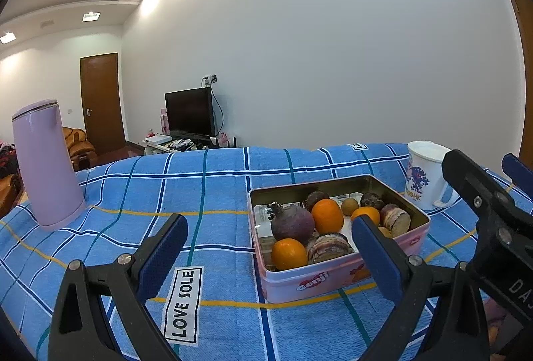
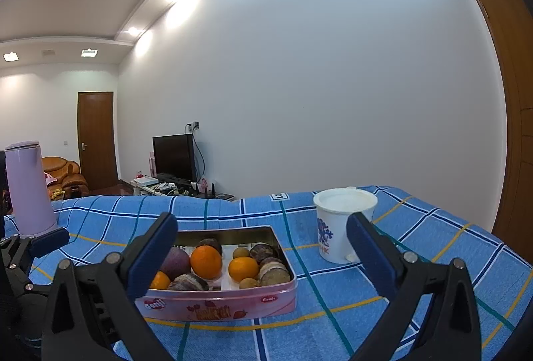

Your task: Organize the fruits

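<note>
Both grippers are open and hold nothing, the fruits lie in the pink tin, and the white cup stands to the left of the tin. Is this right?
Not quite. The cup stands right of the tin, as the right wrist view shows. The rest holds: both the left gripper and the right gripper are open and empty, and the fruits lie in the tin.

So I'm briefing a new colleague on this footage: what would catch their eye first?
Probably the pink tin on the blue checked cloth, packed with oranges and dark purple produce. To its right stands a white lidded mug, and far left a tall lilac kettle. In the foreground, the open left hand-held gripper and right hand-held gripper both hold nothing.
</note>
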Tool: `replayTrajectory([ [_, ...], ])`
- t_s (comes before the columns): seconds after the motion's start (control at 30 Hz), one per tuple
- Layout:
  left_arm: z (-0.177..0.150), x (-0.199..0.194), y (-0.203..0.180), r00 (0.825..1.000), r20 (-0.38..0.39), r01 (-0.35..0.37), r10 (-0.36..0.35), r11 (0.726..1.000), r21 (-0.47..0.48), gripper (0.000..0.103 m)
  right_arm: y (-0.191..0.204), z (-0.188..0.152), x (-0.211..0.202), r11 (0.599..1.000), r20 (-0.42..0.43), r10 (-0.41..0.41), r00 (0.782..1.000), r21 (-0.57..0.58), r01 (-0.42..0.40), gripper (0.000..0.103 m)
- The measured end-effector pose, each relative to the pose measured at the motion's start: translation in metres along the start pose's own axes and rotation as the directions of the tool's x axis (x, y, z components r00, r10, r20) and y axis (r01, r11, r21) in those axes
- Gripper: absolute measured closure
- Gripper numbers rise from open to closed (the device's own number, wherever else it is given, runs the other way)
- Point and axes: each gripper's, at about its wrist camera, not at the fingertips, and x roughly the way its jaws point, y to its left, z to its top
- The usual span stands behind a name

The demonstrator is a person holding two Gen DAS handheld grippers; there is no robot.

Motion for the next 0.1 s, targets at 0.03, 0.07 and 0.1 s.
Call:
replayTrajectory([
  [0.03, -0.0001, 0.0005, -0.0003, 1.0, -0.002, 0.001, -0.001, 1.0, 0.001, 0.003, 0.0001, 0.0002, -0.0001, 1.0, 0.0, -0.001, 1.0, 0.0, 0.001, 0.0],
  [0.07, -0.0001, 0.0014, -0.0004, 1.0, -0.006, 0.003, -0.003, 1.0, 0.002, 0.003, -0.0001, 0.0003, -0.0002, 1.0, -0.001, -0.004, 1.0, 0.001, 0.004, 0.0],
  [0.1, 0.0, 0.0024, -0.0003, 1.0, -0.012, 0.003, -0.003, 1.0, 0.002, 0.003, -0.0002, 0.0006, -0.0001, 1.0, -0.001, -0.008, 1.0, 0.002, 0.008, 0.0],
])
